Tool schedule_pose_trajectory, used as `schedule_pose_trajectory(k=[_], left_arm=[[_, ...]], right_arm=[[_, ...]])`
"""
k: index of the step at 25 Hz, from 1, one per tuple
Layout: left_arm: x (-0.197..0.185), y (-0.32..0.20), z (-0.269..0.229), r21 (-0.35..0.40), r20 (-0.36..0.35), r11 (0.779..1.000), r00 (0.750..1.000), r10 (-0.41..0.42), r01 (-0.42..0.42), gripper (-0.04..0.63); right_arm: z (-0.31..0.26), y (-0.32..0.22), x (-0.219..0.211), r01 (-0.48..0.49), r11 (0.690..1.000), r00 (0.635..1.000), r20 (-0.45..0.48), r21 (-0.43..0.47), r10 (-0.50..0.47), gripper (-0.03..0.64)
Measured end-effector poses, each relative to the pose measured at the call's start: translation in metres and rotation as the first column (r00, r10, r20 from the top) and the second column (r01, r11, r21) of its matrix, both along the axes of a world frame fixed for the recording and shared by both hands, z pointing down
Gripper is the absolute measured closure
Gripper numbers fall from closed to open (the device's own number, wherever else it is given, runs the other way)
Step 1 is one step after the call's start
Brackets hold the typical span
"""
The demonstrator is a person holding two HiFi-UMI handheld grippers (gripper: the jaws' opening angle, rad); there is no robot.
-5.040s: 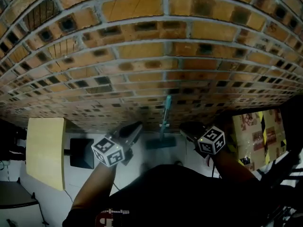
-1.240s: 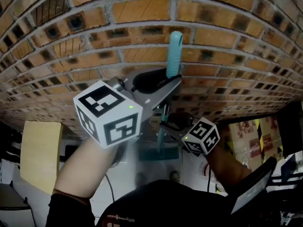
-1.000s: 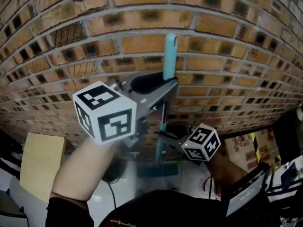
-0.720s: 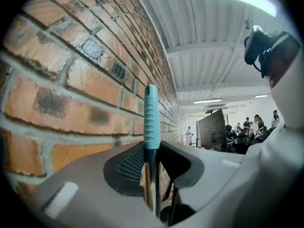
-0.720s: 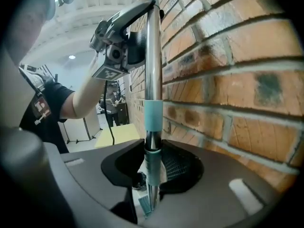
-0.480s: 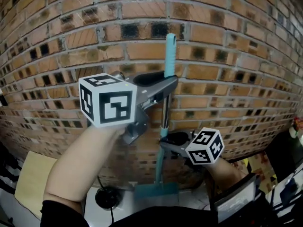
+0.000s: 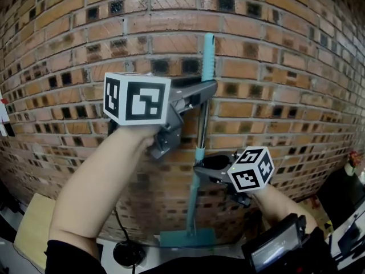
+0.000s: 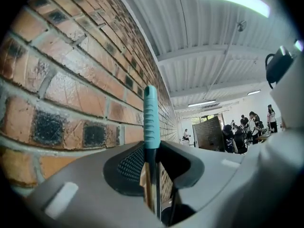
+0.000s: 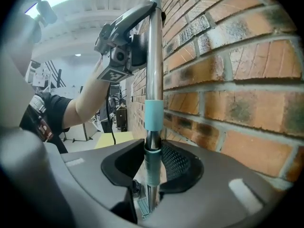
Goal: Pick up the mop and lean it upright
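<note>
The mop (image 7: 199,153) stands upright against the brick wall (image 7: 274,84), with a metal pole, a teal grip on top (image 7: 208,56) and a flat teal head (image 7: 187,237) on the floor. My left gripper (image 7: 206,89) is shut on the pole just below the teal grip (image 8: 150,122). Lower down, my right gripper (image 7: 201,170) is shut on the pole at its teal collar (image 9: 152,167). In the right gripper view the pole (image 9: 154,56) runs up to the left gripper (image 9: 124,37).
The brick wall (image 8: 71,89) fills the background close behind the pole. A pale wooden tabletop (image 7: 31,236) lies at lower left, a round black base (image 7: 128,253) on the floor beside the mop head. People stand far off (image 8: 247,129) in the room.
My head has tilted up, so the wall fills the view and the floor drops away. Both grippers have kept their hold, and the mop now stands straighter against the wall.
</note>
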State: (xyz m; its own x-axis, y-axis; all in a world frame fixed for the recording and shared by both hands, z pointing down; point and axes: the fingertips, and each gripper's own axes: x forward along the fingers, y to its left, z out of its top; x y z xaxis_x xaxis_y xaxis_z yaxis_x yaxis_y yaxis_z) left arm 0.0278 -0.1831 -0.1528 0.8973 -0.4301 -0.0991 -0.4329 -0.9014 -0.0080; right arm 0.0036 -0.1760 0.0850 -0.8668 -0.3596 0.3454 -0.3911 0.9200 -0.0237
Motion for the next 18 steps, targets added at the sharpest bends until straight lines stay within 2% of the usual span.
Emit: schedule_pose_trajectory(k=[18], left_arm=[[-0.004,0.007,-0.021,0.034,-0.002,0.999,1.0,-0.011,0.011,0.492]], right_arm=[[-0.021,0.004,0.003,-0.003,0.999,1.0,-0.001,0.036,0.003,0.492]])
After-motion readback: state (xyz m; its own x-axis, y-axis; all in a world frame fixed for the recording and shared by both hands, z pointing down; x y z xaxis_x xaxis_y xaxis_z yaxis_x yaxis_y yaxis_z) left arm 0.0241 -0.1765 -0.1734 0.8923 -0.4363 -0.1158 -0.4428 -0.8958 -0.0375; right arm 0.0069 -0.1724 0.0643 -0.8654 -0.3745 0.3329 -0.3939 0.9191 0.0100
